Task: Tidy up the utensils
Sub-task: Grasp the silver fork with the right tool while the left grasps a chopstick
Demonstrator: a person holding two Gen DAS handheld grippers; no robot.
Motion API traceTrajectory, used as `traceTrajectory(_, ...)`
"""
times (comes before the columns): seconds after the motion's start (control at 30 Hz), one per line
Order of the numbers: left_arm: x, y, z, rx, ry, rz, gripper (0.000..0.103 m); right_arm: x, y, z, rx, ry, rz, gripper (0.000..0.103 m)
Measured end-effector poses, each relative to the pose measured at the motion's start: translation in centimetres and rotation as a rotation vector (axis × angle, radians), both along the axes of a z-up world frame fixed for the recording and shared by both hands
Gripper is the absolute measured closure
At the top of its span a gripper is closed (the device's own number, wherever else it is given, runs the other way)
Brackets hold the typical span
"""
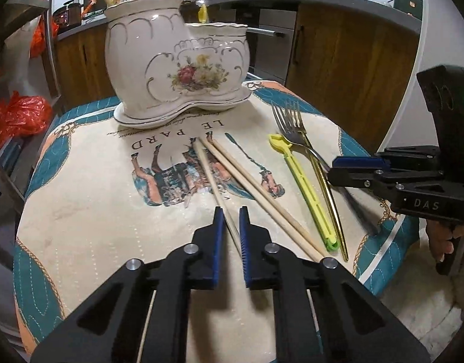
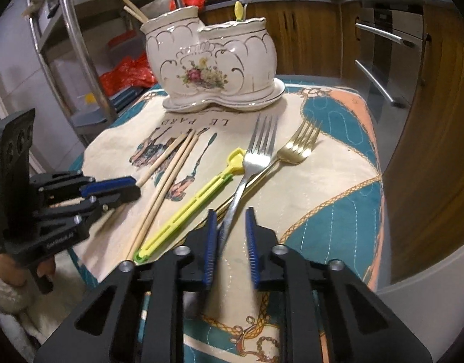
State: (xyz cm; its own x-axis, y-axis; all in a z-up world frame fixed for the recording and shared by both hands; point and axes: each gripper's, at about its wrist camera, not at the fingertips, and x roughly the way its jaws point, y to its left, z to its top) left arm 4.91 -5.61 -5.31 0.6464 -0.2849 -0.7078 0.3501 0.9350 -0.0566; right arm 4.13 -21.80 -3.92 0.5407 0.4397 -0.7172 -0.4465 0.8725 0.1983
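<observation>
The left gripper (image 1: 231, 211) has its jaws spread a little, with one wooden chopstick (image 1: 215, 192) lying between them. Two more chopsticks (image 1: 256, 193) lie just to the right on the printed cloth (image 1: 89, 199).

The right gripper (image 2: 231, 213) also has its jaws spread, and the handle of the silver fork (image 2: 256, 157) runs between them. The right wrist view shows the gold fork (image 2: 298, 148) lying apart at the head, with its handle crossing under the silver one. In the left wrist view the two fork heads overlap, so they are hard to tell apart. A yellow-green plastic tool (image 2: 189, 205) lies between the forks and the chopsticks.

At the far end of the cloth stands the white flowered ceramic holder (image 1: 177, 60). The right wrist view shows two chopsticks (image 2: 133, 9) already in its taller left cup.
</observation>
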Motion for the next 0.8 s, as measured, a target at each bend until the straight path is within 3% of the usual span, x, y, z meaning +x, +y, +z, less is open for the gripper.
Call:
traceTrajectory(0.23, 0.8, 1.2, 0.1, 0.043, 0.017, 0.006, 0.095, 0.3, -0.9, 0.3, -0.073, -0.026, -0.041, 0.09)
traceTrajectory(0.6, 2.6, 1.2, 0.4, 0.085, 0.061, -0.015, 0.094, 2.3, 0.2, 0.1, -0.167, -0.023, -0.002, 0.09)
traceTrajectory(0.8, 3.8, 0.2, 0.5, 0.11, 0.069, -0.033, 0.092, 3.6, 0.2, 0.1, -0.159, -0.004, 0.018, 0.09)
